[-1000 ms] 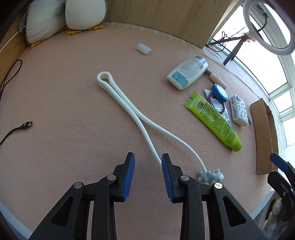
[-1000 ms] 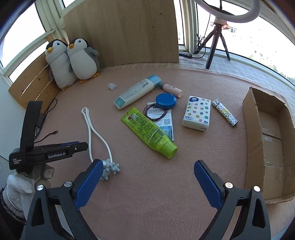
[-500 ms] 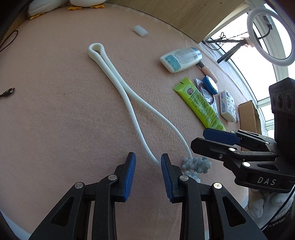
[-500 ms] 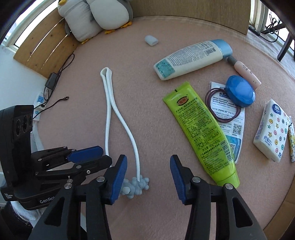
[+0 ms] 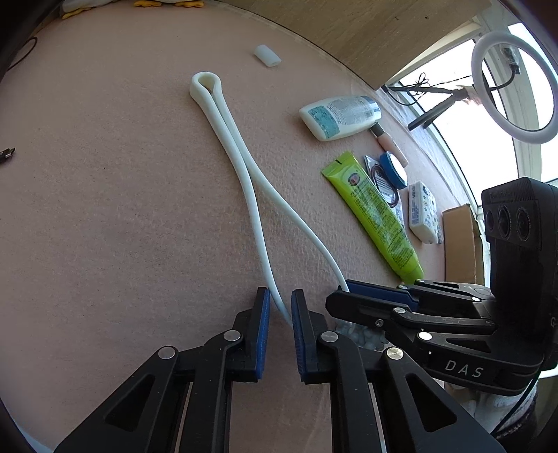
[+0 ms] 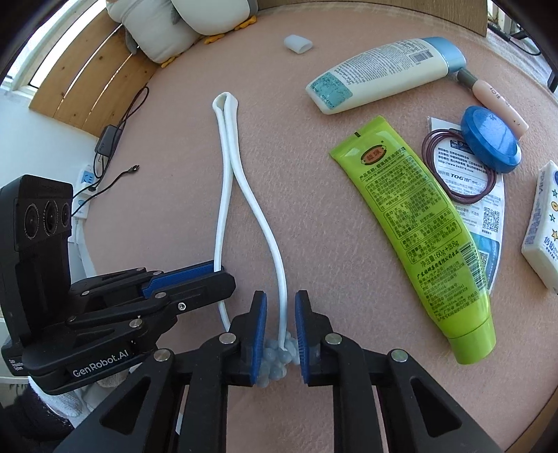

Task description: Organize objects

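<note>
Both my tongs have dropped onto the white cord [image 5: 251,195]. My left tongs [image 5: 280,306] and right tongs [image 6: 281,313] each sit slightly apart around a strand. It looks soft and bendy; I'd pinch near the bumpy end [image 6: 275,359].

The pink mat [image 6: 348,400] looks like felt, matt and finely fuzzy; on it the white looped cord [image 6: 228,139] seems smooth rubbery plastic with a dull sheen, ending in a cluster of pale knobbly beads [image 6: 275,359]; the green tube [image 6: 418,230] is glossy printed plastic, and the blue round lid [image 6: 490,139] is smooth with a soft shine. The right gripper [image 6: 280,343] and left gripper [image 5: 279,334] are matt black plastic with ribbed blue rubbery pads [image 5: 263,334] and bright metal rivets; the back panel [image 5: 383,28] is pale matt wood grain, the box [image 5: 460,244] plain brown cardboard.
</note>
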`<state>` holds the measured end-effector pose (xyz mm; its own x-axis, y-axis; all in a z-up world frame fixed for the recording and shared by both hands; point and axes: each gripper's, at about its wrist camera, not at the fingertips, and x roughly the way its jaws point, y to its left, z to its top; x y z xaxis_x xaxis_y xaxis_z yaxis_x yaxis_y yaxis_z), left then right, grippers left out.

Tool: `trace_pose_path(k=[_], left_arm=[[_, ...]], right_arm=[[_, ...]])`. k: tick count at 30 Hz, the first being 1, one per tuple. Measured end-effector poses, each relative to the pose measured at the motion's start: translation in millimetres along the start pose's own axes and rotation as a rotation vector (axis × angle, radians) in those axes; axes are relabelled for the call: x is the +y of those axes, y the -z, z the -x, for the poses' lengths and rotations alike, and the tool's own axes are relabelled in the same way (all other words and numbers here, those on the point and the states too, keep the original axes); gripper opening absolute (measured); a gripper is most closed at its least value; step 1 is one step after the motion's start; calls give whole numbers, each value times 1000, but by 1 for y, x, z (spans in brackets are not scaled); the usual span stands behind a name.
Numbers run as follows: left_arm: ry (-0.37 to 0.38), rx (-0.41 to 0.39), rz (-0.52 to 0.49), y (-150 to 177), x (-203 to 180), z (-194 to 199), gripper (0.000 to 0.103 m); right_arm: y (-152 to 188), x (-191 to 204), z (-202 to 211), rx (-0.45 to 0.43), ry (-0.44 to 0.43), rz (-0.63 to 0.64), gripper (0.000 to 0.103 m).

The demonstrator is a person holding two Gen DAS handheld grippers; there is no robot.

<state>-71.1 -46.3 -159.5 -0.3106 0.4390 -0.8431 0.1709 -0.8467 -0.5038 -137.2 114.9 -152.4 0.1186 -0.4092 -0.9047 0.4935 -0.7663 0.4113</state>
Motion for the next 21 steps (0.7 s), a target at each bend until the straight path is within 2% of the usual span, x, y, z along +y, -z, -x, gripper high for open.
trace_pose_path(k=[9, 12, 21], left_arm=[[17, -23, 13, 8, -4, 8, 10], [21, -39, 1, 8, -9, 16, 10], [42, -73, -93, 5, -53, 32, 9]], right_arm=[[20, 10, 9, -80, 37, 4, 8], [26, 10, 17, -108, 10, -22, 6], [44, -2, 61, -220, 11, -76, 6]])
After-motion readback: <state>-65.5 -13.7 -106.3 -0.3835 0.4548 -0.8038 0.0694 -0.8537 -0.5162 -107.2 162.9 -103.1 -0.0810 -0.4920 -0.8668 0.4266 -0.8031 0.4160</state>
